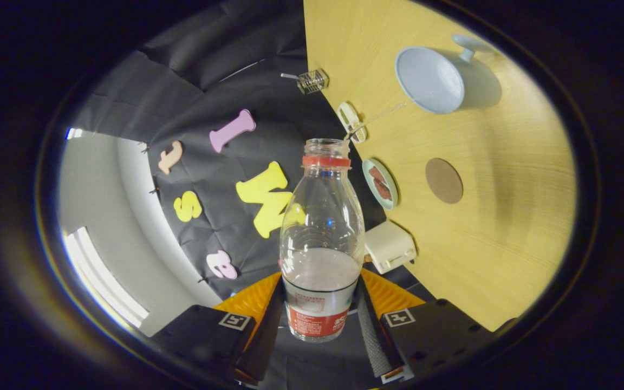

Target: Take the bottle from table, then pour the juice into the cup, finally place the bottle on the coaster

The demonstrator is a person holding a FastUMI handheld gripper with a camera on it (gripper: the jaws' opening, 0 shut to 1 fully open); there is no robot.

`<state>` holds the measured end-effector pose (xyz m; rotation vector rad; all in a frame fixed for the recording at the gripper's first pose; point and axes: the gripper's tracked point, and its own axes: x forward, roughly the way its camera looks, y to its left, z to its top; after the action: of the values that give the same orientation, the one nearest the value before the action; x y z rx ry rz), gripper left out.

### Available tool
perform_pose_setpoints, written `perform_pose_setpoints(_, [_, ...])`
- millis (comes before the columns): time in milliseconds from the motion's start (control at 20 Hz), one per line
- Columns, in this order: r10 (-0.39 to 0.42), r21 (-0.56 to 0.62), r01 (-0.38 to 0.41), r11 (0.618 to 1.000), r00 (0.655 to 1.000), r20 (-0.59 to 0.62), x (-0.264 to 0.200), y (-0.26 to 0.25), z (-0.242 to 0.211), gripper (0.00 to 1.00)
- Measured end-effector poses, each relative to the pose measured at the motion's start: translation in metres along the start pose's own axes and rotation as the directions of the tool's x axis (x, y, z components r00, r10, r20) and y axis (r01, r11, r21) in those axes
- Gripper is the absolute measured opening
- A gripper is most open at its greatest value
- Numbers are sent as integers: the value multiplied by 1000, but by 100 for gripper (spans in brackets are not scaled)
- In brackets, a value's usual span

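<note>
The tool (318, 314) holds the one bottle (321, 238), a finger pressed to each side of its labelled lower body; the cap is off, the open neck points toward 12 o'clock along the fingers, and pale juice fills roughly the lower part; the view is rolled, so the desk (507, 216) rises like a wall on the right; judged from that, the bottle is already tipped well off upright. The relation that matters: the one cup (430, 79), mouth open toward the camera, lies at about 1 o'clock from the bottle's mouth and well apart from it; the mouth is not yet over the rim, so pouring calls for carrying the neck that way. The one round coaster (444, 180) sits at 3 o'clock from the neck, between cup and tool. Along the desk's edge: one small dish (381, 183), one pale box (390, 246), one wire basket (312, 81).
</note>
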<state>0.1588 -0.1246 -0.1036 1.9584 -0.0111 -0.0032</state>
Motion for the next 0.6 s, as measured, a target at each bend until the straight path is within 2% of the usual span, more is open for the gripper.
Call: perform_pose_setpoints(600, [29,60,-28,998,1000,-1,4,12,5,74])
